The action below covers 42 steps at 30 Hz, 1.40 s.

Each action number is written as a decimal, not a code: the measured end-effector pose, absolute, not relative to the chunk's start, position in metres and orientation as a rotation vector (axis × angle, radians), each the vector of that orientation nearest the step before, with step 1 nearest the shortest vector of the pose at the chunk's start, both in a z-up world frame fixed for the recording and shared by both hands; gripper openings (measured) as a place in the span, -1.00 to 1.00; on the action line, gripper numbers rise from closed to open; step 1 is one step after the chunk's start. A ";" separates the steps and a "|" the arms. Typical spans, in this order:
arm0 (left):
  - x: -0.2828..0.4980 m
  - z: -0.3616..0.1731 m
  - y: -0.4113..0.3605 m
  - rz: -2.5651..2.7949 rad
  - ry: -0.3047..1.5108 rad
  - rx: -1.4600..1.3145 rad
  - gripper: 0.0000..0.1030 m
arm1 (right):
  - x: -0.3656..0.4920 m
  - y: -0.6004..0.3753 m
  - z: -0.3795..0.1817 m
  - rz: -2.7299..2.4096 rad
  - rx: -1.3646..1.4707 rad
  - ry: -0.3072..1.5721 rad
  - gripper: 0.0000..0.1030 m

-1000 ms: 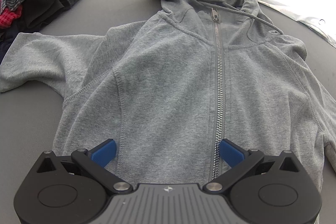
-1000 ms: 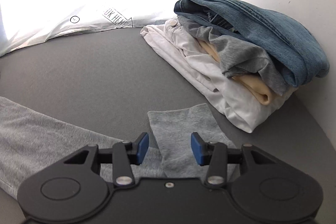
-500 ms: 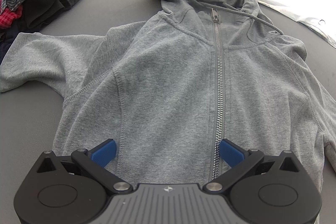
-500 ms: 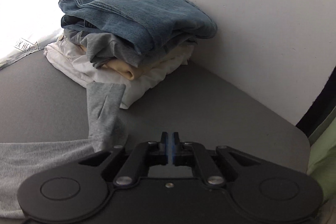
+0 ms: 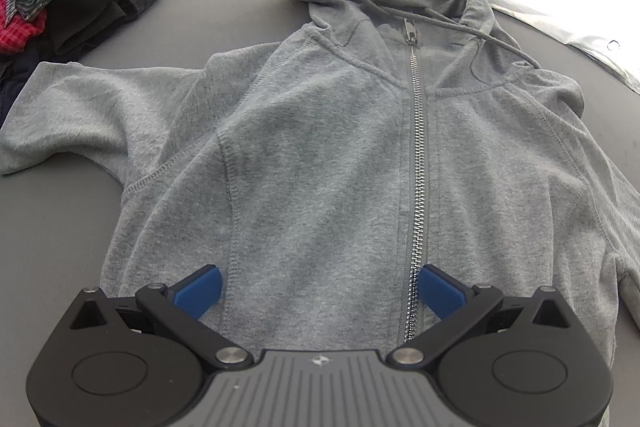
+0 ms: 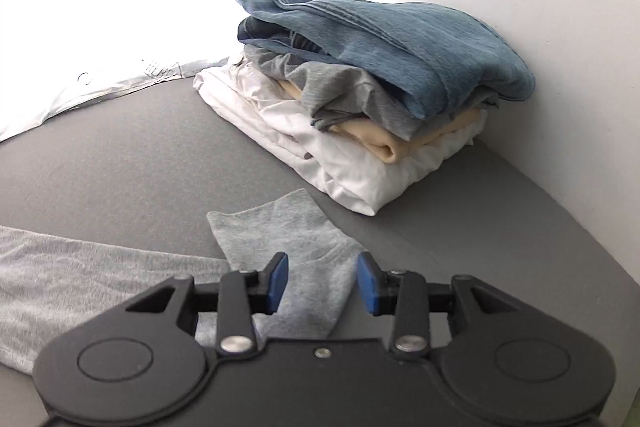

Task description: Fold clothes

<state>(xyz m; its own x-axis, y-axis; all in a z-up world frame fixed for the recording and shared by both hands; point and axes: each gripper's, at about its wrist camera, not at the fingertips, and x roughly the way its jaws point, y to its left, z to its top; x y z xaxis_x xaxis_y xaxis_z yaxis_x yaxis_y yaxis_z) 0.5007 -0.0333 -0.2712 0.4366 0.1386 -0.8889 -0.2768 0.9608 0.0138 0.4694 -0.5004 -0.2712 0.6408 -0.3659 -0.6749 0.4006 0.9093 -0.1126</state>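
While one hoodie (image 5: 320, 163) lies flat | left hand-held gripper (image 5: 320, 293) apart | right hand-held gripper (image 6: 322, 283) reopening over sleeve (image 6: 288, 239)

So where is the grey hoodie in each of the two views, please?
Left wrist view: the hoodie fills the middle, front up and zipped, hood at the top.
Right wrist view: only its sleeve shows, bottom left to centre, the cuff end lying between the open fingers of the right gripper.
Shared landmark: the grey bed surface under it.
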 end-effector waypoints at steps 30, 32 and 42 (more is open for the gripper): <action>0.501 -0.270 -0.033 0.267 1.084 -0.142 1.00 | 0.385 -0.561 -0.276 -0.861 0.122 0.837 -0.49; 0.501 -0.270 -0.034 0.274 1.088 -0.146 1.00 | 0.391 -0.555 -0.269 -0.837 0.094 0.811 -0.25; 0.482 -0.266 -0.024 0.177 1.090 -0.140 1.00 | 0.425 -0.441 -0.236 -0.336 0.065 0.754 0.89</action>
<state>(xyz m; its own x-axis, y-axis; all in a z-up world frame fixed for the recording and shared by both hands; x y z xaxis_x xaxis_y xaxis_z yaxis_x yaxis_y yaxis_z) 0.4818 -0.0241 -0.2657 0.4509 0.0735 -0.8895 -0.2115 0.9770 -0.0264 0.4253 -0.4408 -0.2357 0.6784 -0.2759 -0.6809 0.3220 0.9447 -0.0619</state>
